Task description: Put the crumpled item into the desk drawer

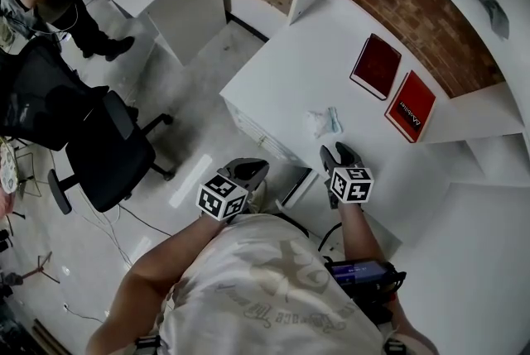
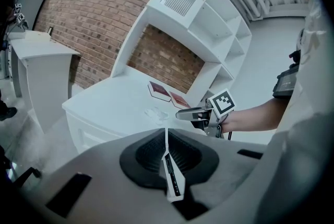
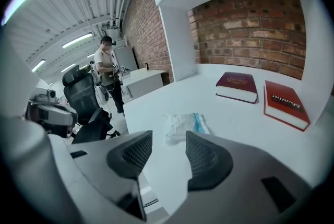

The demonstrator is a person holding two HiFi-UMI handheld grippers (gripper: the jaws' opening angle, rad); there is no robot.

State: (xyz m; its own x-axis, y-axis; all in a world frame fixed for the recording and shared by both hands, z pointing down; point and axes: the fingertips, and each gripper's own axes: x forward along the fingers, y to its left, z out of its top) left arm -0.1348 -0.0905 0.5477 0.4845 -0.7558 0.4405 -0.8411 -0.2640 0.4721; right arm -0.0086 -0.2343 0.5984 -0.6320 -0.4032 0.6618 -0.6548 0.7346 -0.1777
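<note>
Left gripper (image 1: 245,171) is held low, off the near-left edge of the worktop (image 1: 290,88), its jaws pressed together with nothing between them. Drawer fronts (image 1: 251,132) are seen under that edge. Further right, the crumpled item (image 1: 323,122) is laid on the worktop, just beyond the right gripper (image 1: 340,153) and slightly left of its line, with its longer side set across the jaws. The right gripper is judged the nearer. Nothing is held or touched by it: its jaws are parted moderately, and the item is framed past the gap. Two red books (image 1: 375,66) are laid far right.
</note>
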